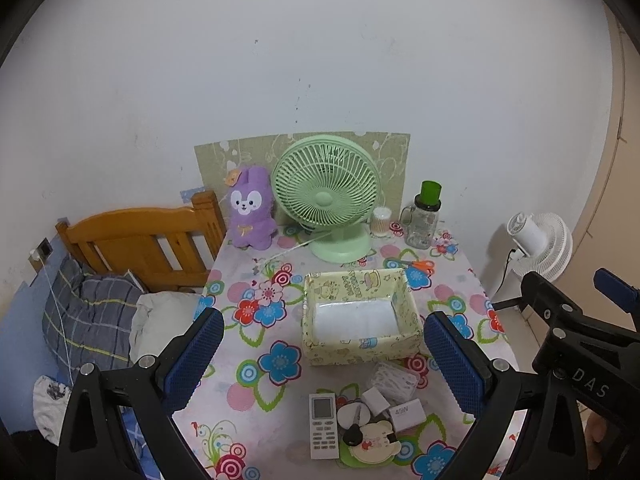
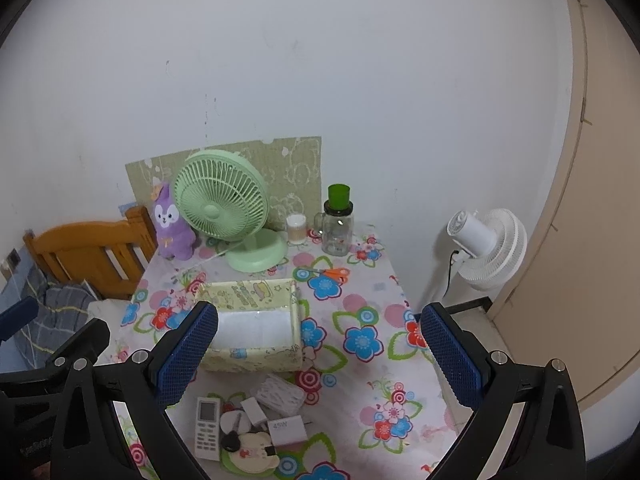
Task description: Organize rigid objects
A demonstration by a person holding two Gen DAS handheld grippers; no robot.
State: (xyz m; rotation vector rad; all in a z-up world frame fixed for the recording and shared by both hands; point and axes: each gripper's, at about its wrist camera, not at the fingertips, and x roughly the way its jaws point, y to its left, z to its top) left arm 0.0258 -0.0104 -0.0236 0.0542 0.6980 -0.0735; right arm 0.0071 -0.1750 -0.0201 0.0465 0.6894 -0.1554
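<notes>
- Two tools, both spread wide and holding nothing: left tool (image 1: pixel 324 356), right tool (image 2: pixel 320 356), each hovering above the near half of the surface (image 1: pixel 248 384), which wears a flowered cloth.
- One yellow patterned box (image 1: pixel 360 312), open-topped, white inside, at mid-surface.
- One cluster of small items at 6 o'clock from the box, close together:
  - white remote control (image 1: pixel 323 426), lying flat at the cluster's 9 o'clock edge;
  - black key (image 1: pixel 353 436), resting on a round cream coaster (image 1: pixel 378 442);
  - white charger marked 45W (image 1: pixel 407 413) at 3 o'clock;
  - smaller white plug (image 1: pixel 376 400);
  - clear case of white pieces (image 1: pixel 394 378), nearest the box.
- One pair of orange-handled scissors (image 1: pixel 420 266) at 1 o'clock from the box.
- Back row by the wall: purple plush rabbit (image 1: pixel 250 208), green desk fan (image 1: pixel 326 196), tub of cotton swabs (image 1: pixel 381 222), glass jar with green cap (image 1: pixel 424 220).
- One white floor fan (image 1: pixel 540 240) beyond the surface's 3 o'clock edge.
- One wooden bed frame (image 1: pixel 140 240) at 9 o'clock.
</notes>
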